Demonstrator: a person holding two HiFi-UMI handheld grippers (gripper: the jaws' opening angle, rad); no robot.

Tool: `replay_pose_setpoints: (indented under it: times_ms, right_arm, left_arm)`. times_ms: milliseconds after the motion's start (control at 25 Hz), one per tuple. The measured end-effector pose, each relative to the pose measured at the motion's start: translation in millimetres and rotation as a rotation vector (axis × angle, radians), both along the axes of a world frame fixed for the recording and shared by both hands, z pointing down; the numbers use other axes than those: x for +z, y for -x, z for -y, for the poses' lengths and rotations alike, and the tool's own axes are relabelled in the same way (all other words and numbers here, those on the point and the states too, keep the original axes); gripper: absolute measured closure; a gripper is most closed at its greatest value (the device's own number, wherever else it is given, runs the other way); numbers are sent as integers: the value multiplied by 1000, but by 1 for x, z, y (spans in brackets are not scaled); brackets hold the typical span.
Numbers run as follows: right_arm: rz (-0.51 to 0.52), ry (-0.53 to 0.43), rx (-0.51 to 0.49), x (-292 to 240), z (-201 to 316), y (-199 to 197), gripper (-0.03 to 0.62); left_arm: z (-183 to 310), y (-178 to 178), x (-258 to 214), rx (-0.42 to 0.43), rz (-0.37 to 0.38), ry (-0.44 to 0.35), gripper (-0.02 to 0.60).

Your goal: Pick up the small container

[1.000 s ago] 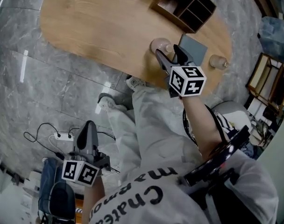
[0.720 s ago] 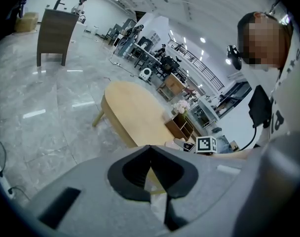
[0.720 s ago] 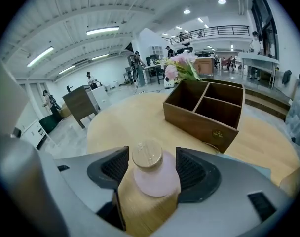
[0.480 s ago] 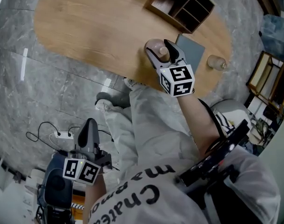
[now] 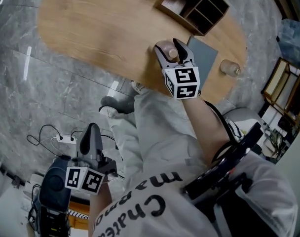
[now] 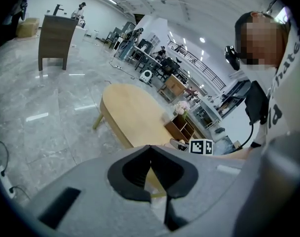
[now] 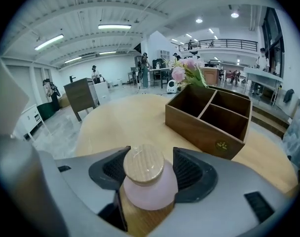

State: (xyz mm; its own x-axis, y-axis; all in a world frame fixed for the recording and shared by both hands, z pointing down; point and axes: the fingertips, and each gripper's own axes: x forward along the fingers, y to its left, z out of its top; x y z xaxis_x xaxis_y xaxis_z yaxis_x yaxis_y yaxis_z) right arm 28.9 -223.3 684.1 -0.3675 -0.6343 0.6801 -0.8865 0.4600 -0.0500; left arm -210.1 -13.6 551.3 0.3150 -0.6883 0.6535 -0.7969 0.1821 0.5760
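This is a big open workshop-like lab hall, not a home. A white ribbed ceiling carries long tube lights (image 7: 49, 41), and a railed mezzanine gallery (image 7: 224, 44) runs along the far wall. The polished grey marble floor (image 5: 21, 83) stretches wide around a light oval wooden counter (image 5: 100, 28). People stand among distant work desks (image 7: 157, 73), and a white power strip with cables (image 5: 66, 141) lies on the floor.

A wooden box (image 5: 192, 6) is blocking the far side of the jar (image 7: 149, 184); open table (image 5: 100, 23) is stretching leftward.
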Motion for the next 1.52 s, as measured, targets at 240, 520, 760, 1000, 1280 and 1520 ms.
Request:
replay_pose_setpoints:
  times_ms: [240,520,760,1000,1280,1520]
  right_arm:
    - [21,-8,-11,-6,3,2,384]
    - [6,-12,-52,-9,2,4,465]
    - [-24,-25,-63,-9,4,5,503]
    - [-64,5,-60,-8,4,5,511]
    - [-88,30,-45,-6,4,3,511]
    - [-119,66,-103,-3,5,5,511]
  left_arm:
    - [-1,-4,-7,-28,7,-13,567]
    - [0,-7,-19,-61,30,-30,566]
    - [-2,-2,-36,-88,66,-49,566]
    - [-9,9,-52,-115,103,-59,567]
    - [-14,19,-59,-131,129,-46,566]
    - [-12,24,-65,-132,133,-41,566]
